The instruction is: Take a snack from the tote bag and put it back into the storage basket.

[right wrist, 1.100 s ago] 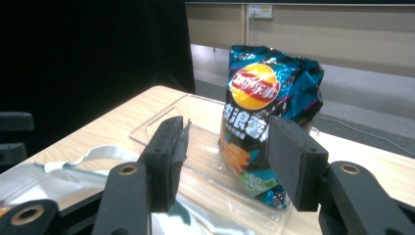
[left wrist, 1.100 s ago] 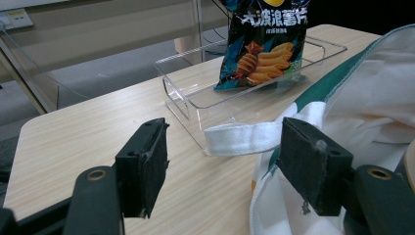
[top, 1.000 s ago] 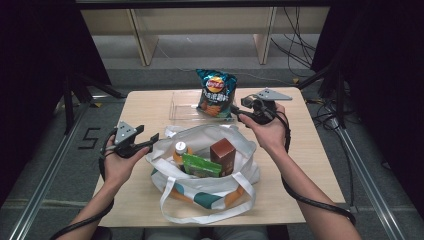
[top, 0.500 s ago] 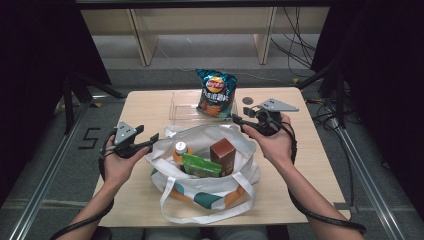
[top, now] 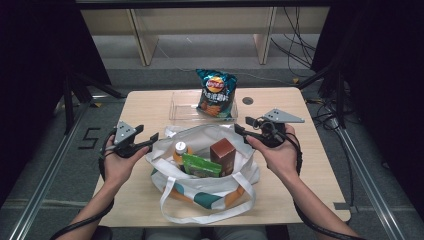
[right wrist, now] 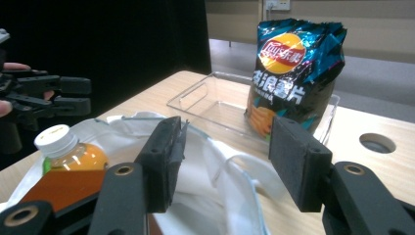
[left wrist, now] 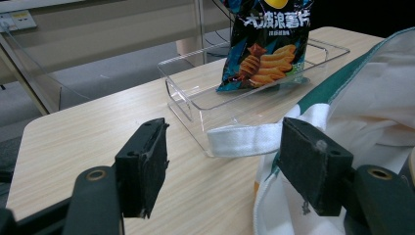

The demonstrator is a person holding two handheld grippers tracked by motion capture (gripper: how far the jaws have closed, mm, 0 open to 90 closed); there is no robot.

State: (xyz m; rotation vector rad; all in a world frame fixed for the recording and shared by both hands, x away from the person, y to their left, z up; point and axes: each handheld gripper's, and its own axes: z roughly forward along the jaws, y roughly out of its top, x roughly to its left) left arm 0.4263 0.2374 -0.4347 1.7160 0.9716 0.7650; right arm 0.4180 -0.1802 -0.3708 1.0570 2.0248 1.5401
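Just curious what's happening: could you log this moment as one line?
left tongs: open, at tote bag rim | right tongs: open, over bag | chips bag: upright in clear tray

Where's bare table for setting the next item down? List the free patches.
Free: the table left of the clear tray, and its right side beyond the right gripper. Crowded: the middle, filled by the tote bag, and the tray's right end, holding the chip bag.

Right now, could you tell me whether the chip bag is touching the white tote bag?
Apart. The high view shows the chip bag standing in the clear tray, with the tray's front wall between it and the white tote bag.
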